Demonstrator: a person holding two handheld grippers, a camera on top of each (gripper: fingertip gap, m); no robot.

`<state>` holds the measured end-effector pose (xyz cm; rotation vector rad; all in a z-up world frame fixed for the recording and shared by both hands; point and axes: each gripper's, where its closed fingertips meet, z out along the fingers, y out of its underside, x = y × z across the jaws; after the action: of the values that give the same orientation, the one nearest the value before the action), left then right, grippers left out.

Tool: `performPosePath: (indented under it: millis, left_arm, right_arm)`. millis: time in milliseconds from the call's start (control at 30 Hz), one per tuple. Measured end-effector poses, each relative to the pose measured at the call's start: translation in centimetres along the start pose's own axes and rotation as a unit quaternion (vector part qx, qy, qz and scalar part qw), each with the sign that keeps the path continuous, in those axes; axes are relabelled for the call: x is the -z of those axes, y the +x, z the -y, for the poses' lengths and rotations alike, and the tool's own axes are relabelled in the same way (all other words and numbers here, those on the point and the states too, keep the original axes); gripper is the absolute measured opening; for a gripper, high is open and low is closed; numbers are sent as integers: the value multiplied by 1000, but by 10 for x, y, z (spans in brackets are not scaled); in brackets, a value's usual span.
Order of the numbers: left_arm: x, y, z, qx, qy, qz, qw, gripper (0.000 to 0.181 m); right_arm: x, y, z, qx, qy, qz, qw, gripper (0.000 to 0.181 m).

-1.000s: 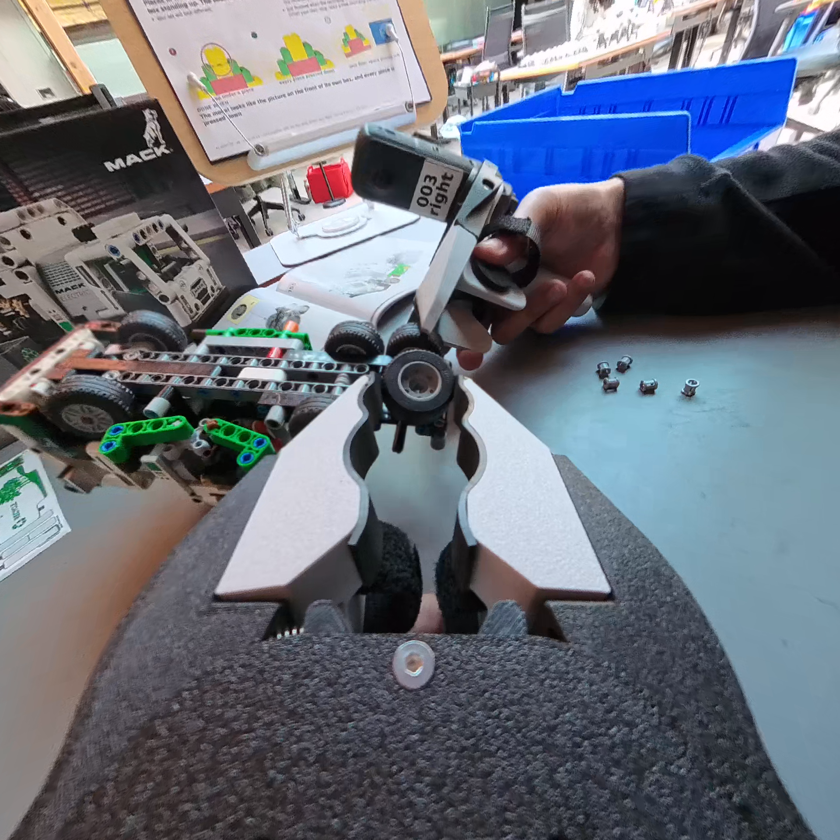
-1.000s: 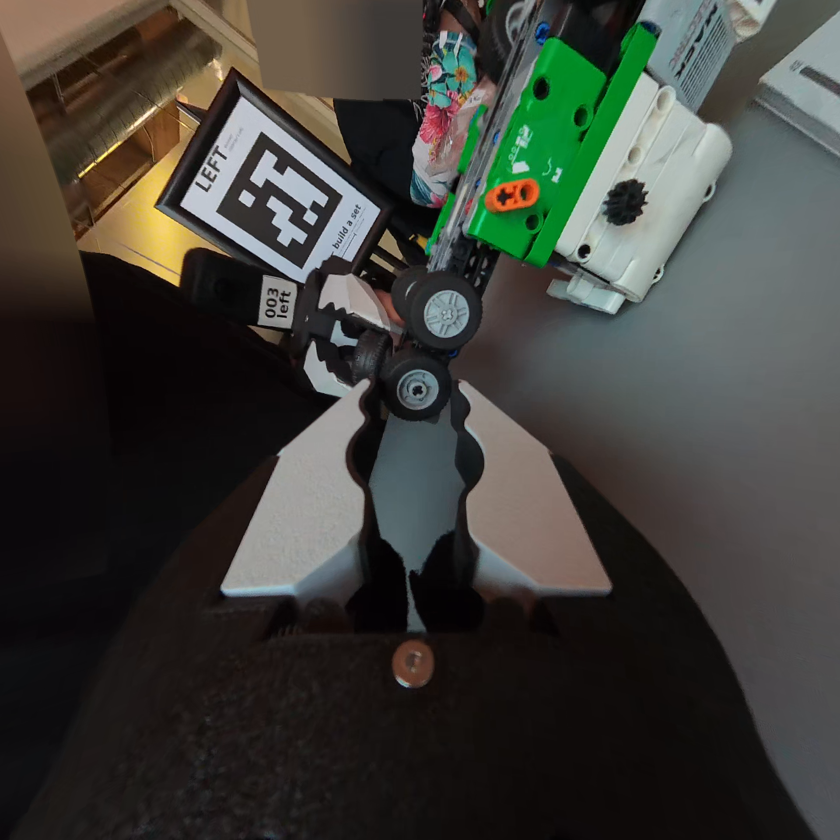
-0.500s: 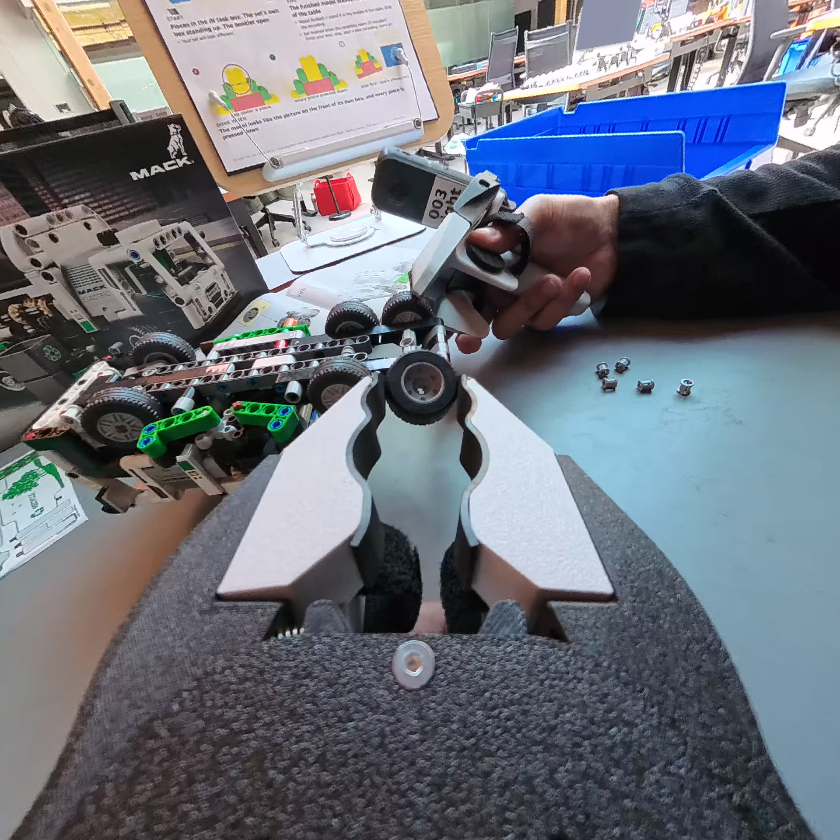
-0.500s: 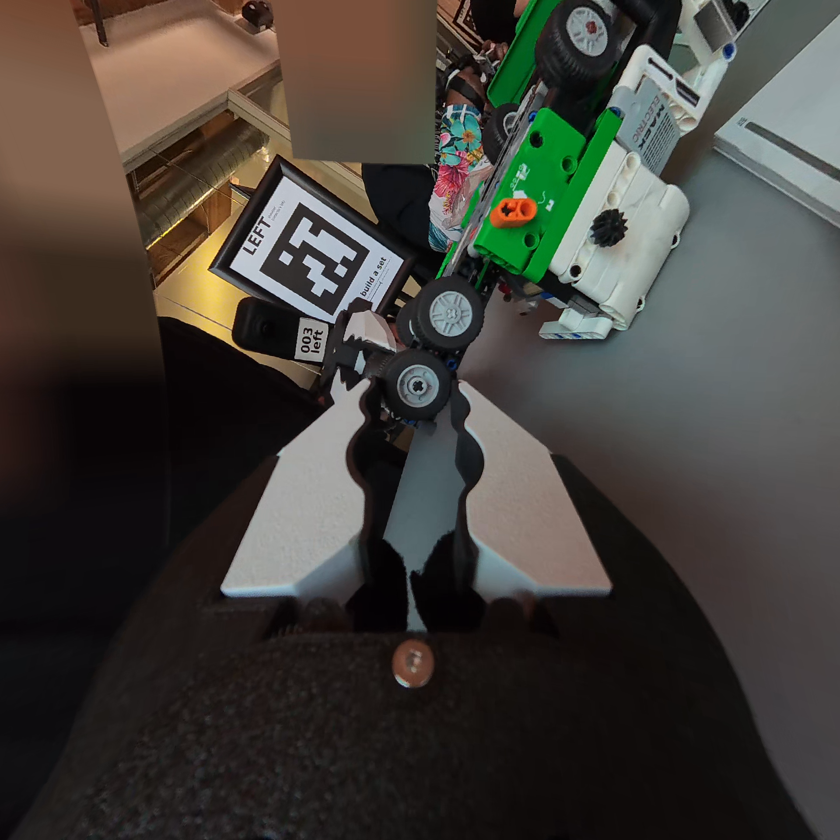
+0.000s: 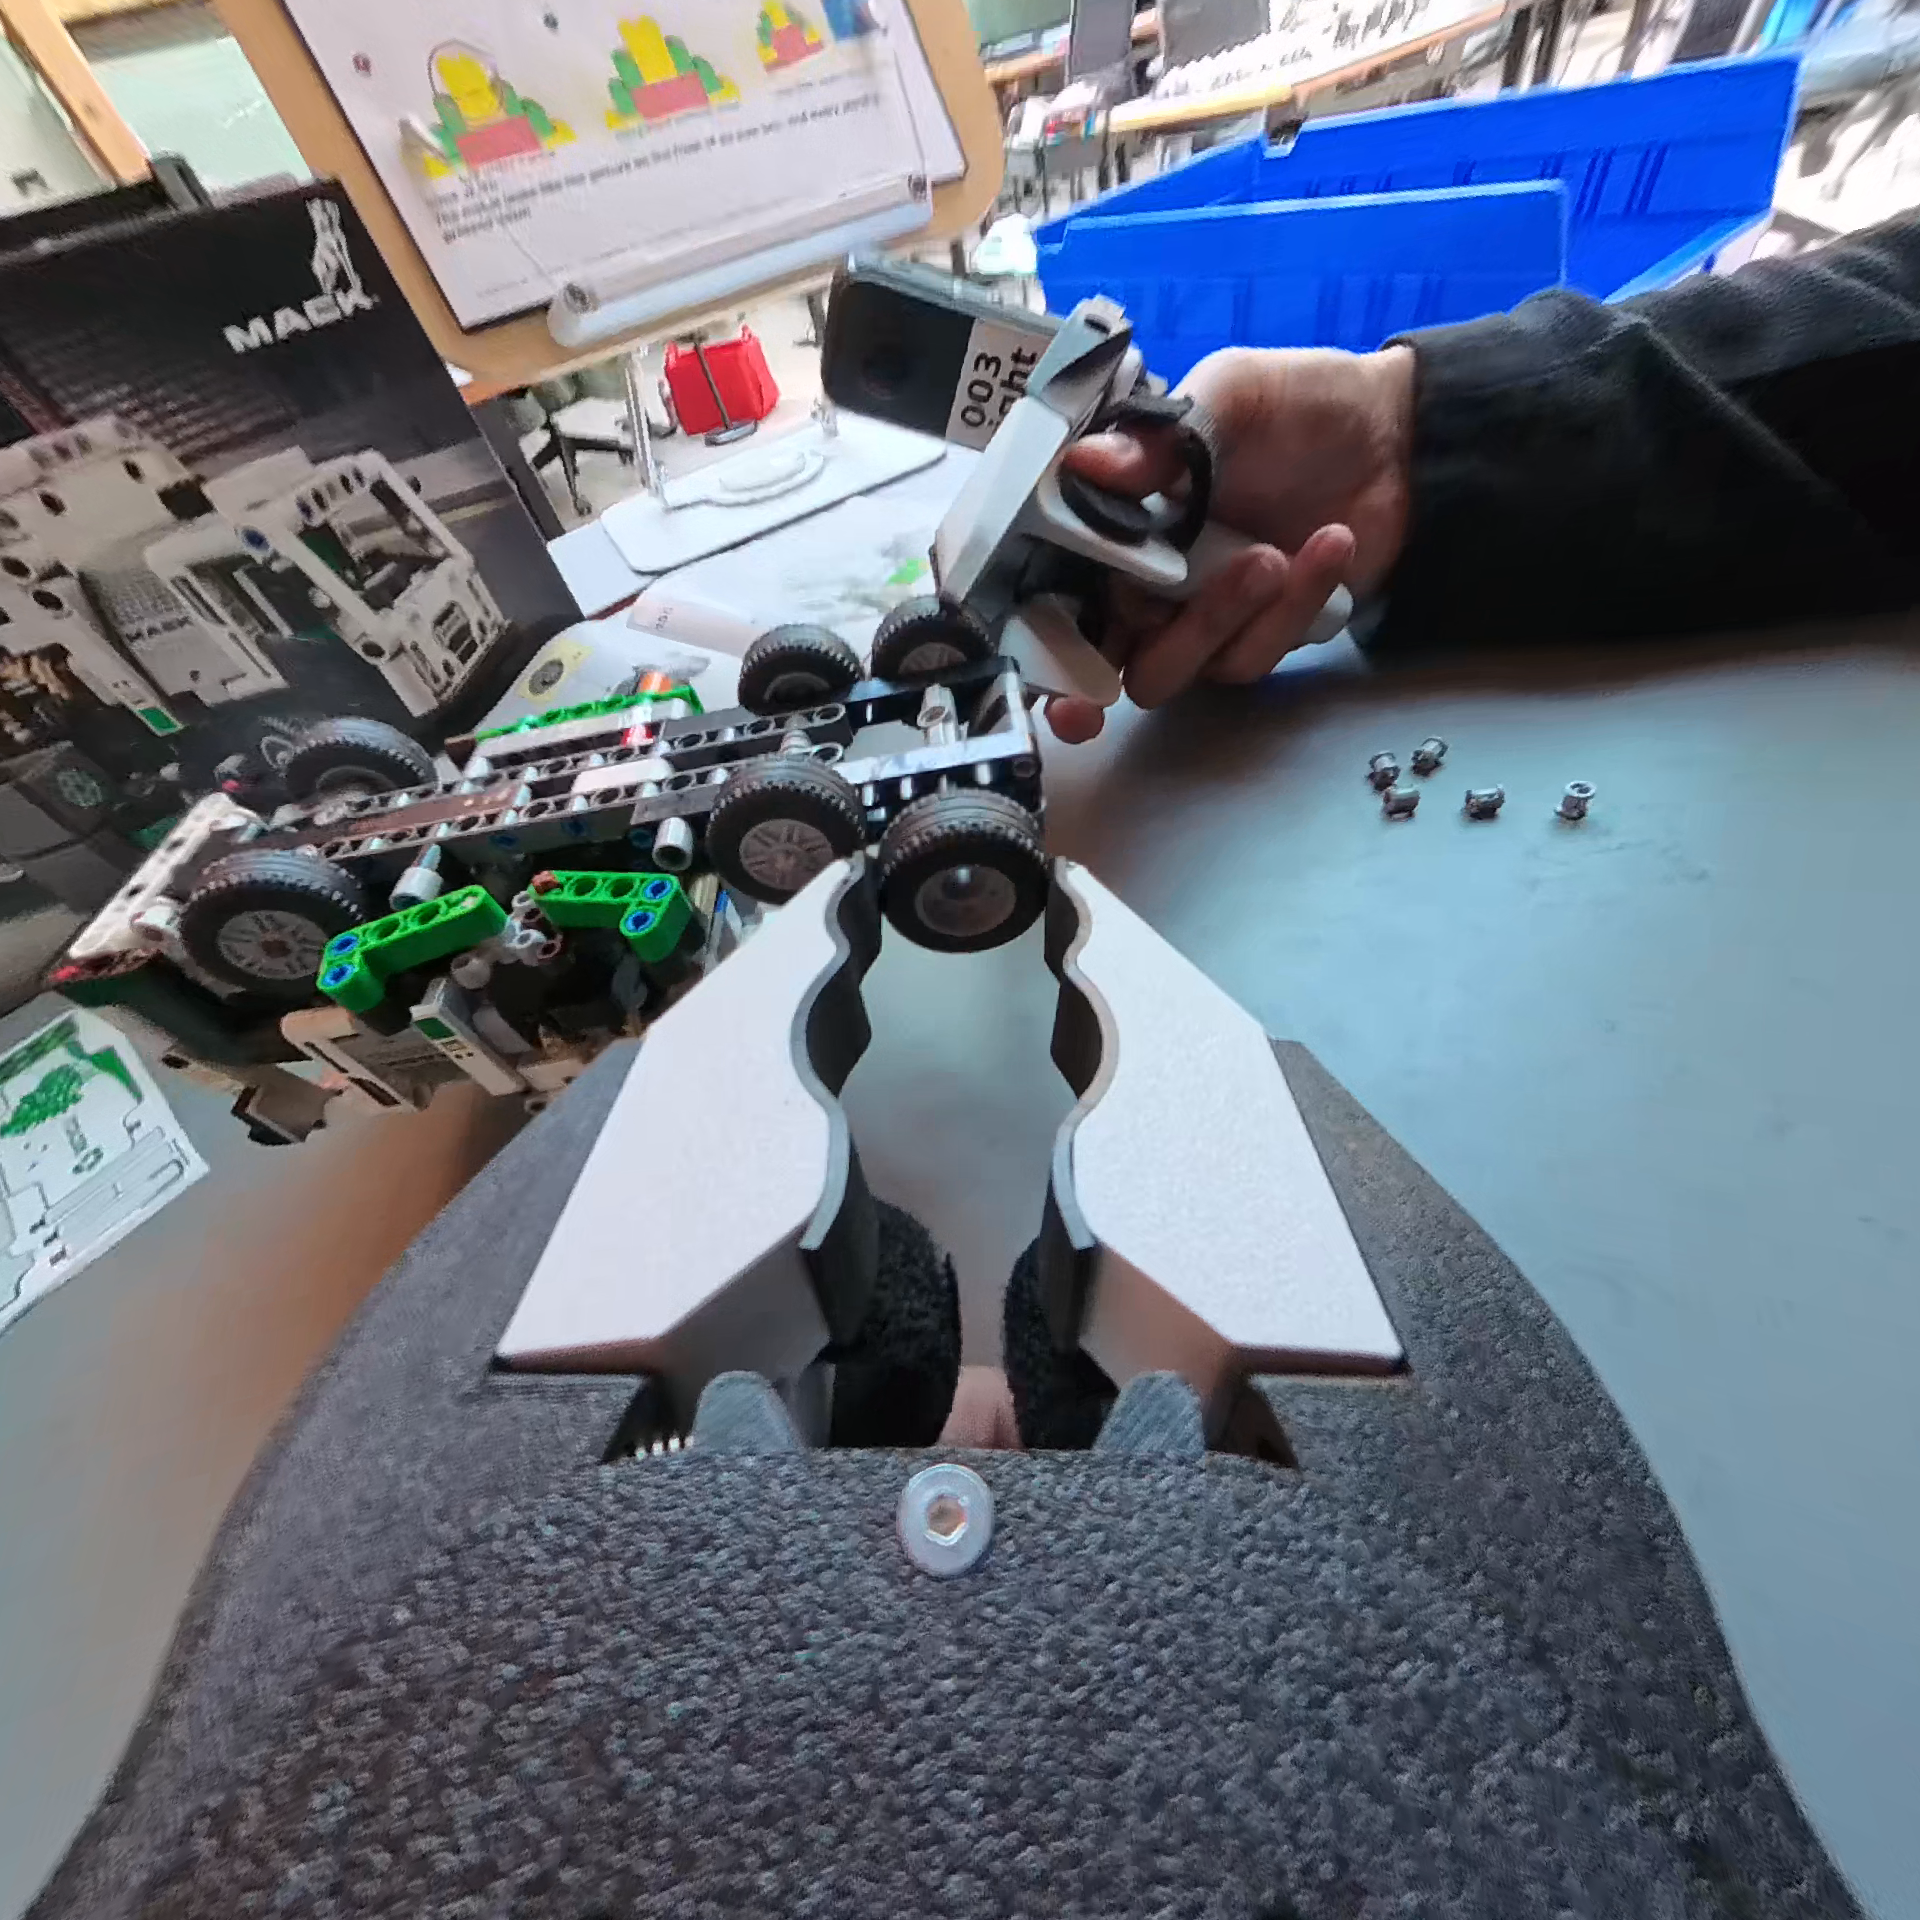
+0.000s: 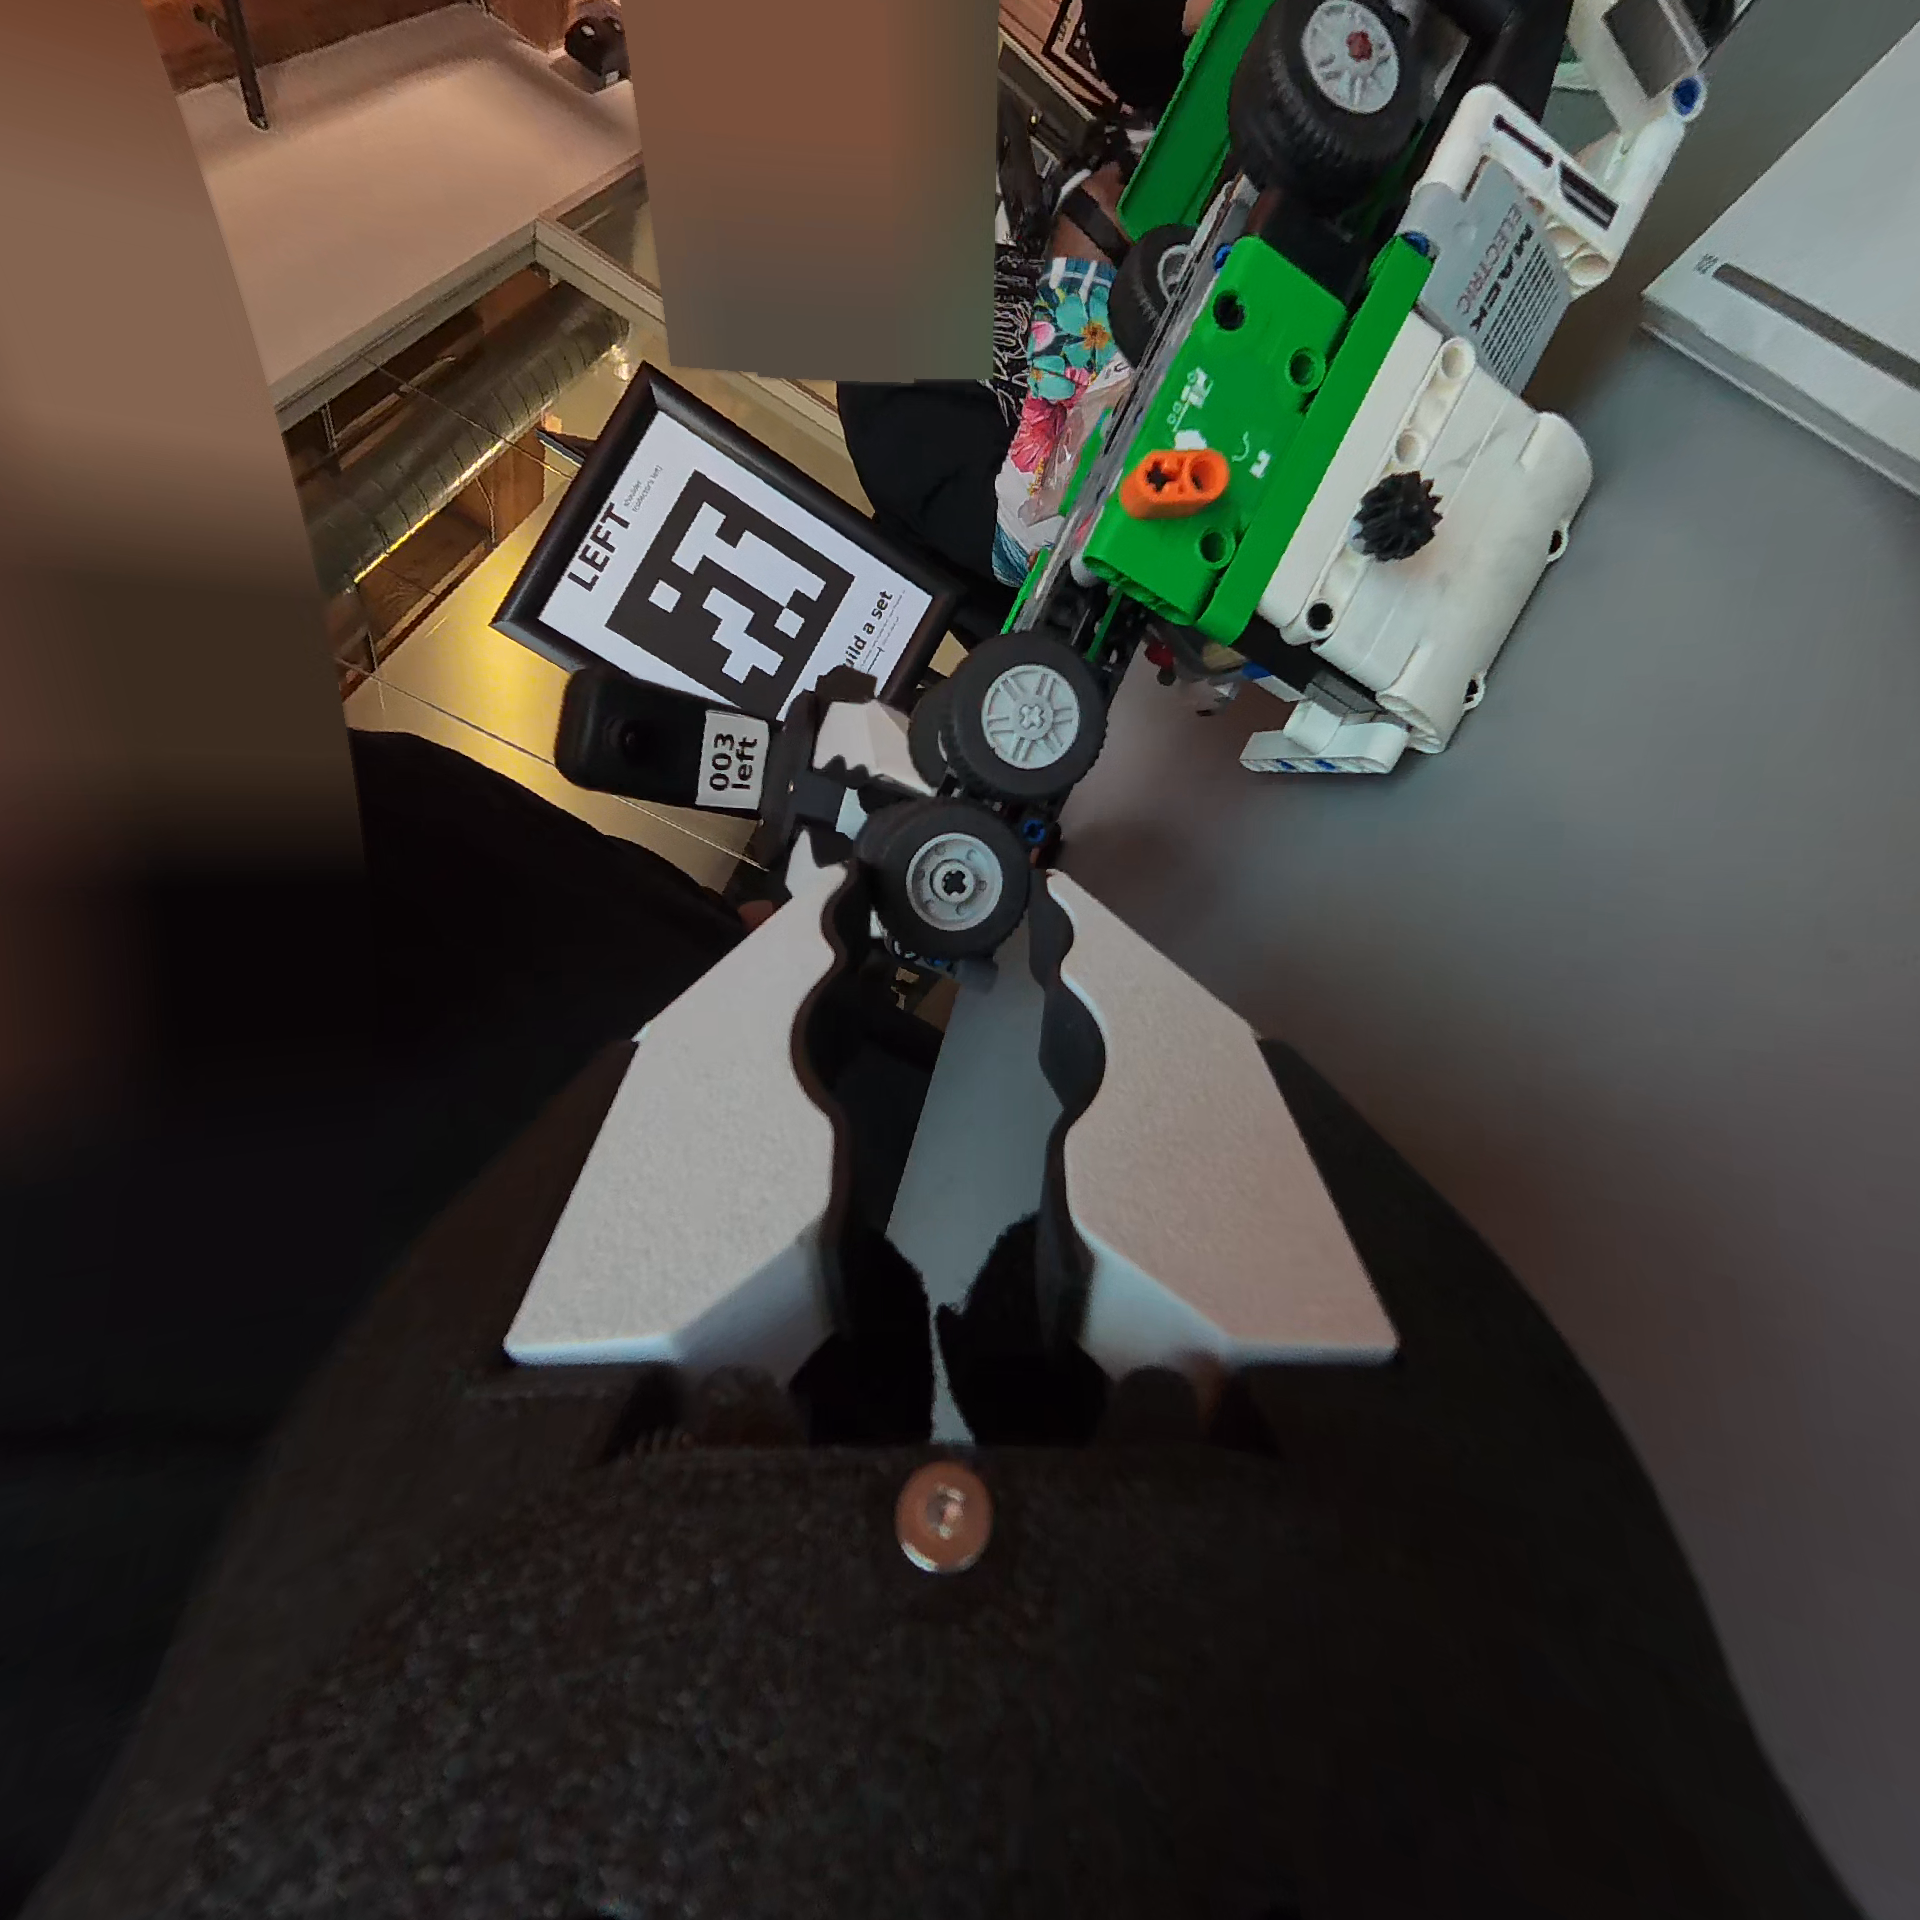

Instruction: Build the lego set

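The lego truck (image 5: 582, 790) lies upside down over the grey table, black chassis and wheels up, green and white body beneath. My left gripper (image 5: 954, 881) is shut on a rear wheel (image 5: 961, 904) at the truck's tail. My right gripper (image 6: 943, 899) is shut on the opposite rear wheel (image 6: 951, 883), with the truck's green and white body (image 6: 1299, 436) stretching away from it. The right gripper also shows in the left wrist view (image 5: 1013, 644), held by a hand in a dark sleeve. The left gripper shows in the right wrist view (image 6: 842, 790).
Several small grey pieces (image 5: 1475, 795) lie on the table to the right. Blue bins (image 5: 1403, 239) stand at the back right. The set's box (image 5: 208, 499), an instruction board (image 5: 644, 135), an open booklet (image 5: 810, 561) and a sticker sheet (image 5: 73, 1143) lie behind and left. About 7 centimeters separates my left fingertips from my right.
Both grippers have kept hold of the rear wheels. The truck has turned between them, so more of its underside faces the left wrist view and more of its body shows in the right wrist view.
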<state>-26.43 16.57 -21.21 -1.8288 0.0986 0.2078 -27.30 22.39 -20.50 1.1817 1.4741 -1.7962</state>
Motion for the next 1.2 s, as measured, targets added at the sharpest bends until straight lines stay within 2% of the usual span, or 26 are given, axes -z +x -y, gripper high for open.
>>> performPosePath:
  millis: [133, 667, 1200]
  left_arm:
    - [5, -2, 8, 6, 30, -3, 1000, 30]
    - [-3, 0, 1, 22, 4, -32, 999, 30]
    - [-5, 0, 3, 37, 7, -24, 999, 30]
  right_arm:
    - [-2, -1, -2, 4, -8, 0, 1000, 29]
    - [2, 1, 0, -12, 0, 6, 1000, 29]
    - [3, 0, 1, -11, 6, 5, 1000, 29]
